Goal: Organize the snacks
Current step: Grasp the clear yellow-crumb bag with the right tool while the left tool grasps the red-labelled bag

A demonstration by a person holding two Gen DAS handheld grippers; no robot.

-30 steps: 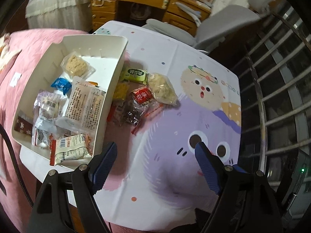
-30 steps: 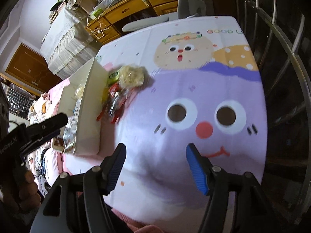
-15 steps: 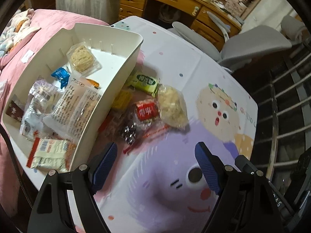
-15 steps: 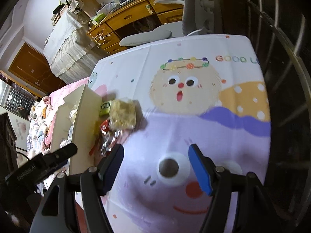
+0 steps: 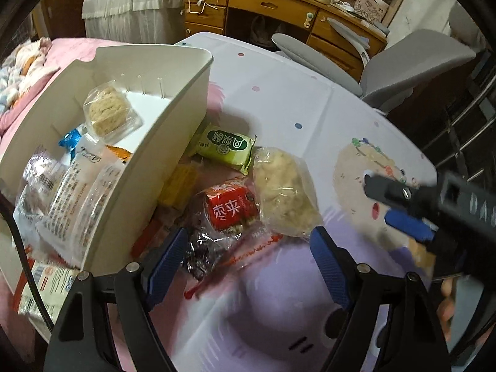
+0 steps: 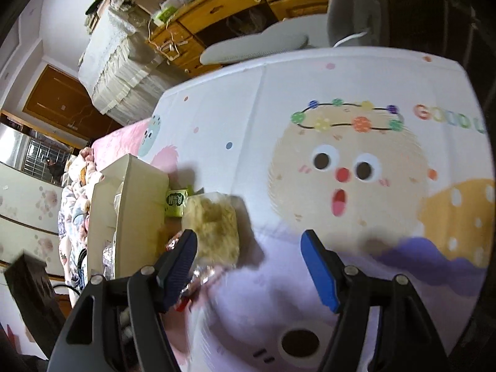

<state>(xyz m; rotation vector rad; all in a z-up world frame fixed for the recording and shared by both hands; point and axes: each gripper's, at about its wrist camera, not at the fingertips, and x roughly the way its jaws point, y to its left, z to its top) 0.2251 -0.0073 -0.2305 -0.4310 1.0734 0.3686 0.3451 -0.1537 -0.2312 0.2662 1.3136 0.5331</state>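
Observation:
A white bin (image 5: 192,99) stands at the table's left and holds several wrapped snacks, among them a clear pack with a beige cake (image 5: 107,114). Beside its right wall lies a loose pile: a green packet (image 5: 226,145), a clear pack of beige puffed cake (image 5: 285,192), a red packet (image 5: 231,210), a yellow one (image 5: 181,186) and a dark shiny wrapper (image 5: 201,248). My left gripper (image 5: 248,262) hangs open just above this pile, touching nothing. My right gripper (image 6: 248,257) is open too, its left finger over the beige puffed cake (image 6: 214,226); it also shows at the right as right gripper (image 5: 400,210).
The table wears a cartoon tablecloth (image 6: 356,170). A grey office chair (image 5: 412,62) and a wooden desk (image 5: 279,3) stand beyond the far edge. A pink bed (image 5: 28,71) lies left of the bin. Metal railing (image 5: 465,142) runs along the right.
Both grippers have come down and closer to the snack pile beside the bin. The right gripper has moved left and now shows in the left wrist view.

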